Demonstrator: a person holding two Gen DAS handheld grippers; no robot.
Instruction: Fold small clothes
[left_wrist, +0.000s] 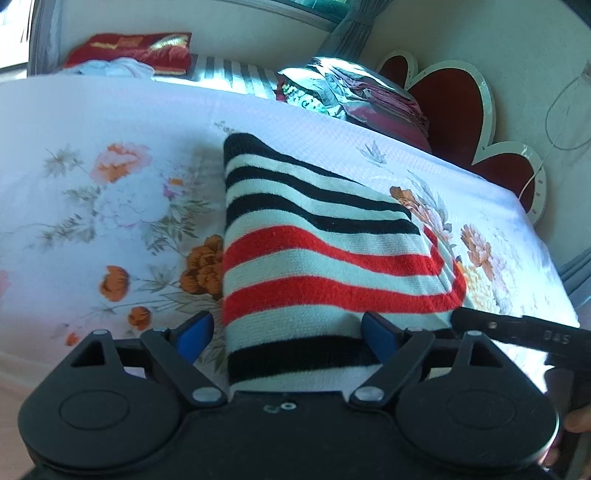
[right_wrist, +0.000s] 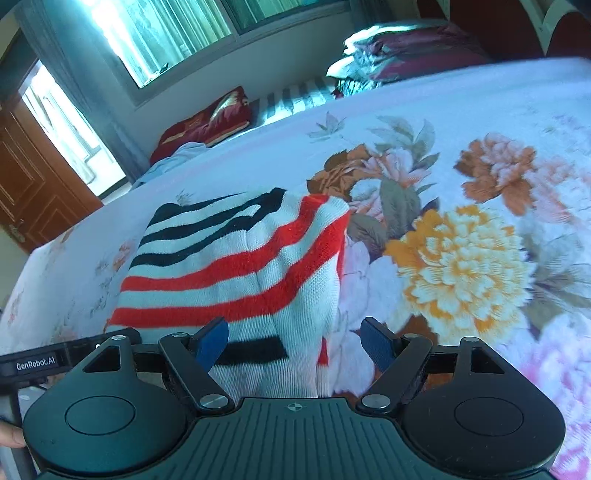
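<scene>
We see a large bed with a white flowered sheet (left_wrist: 110, 122), and on it lies the folded striped garment (left_wrist: 314, 251), white with black and red bands, at the near edge. Our left gripper (left_wrist: 286, 332) stands wide apart with the garment's near end between its fingers, not pressed. Our right gripper (right_wrist: 295, 341) is also spread wide over the garment's near right corner.

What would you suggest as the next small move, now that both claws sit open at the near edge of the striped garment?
Probably draw both claws back clear of the striped garment. It already lies folded in a compact block on the floral bedspread, and the left claw and right claw stand open, gripping nothing, so the fold looks finished.
</scene>
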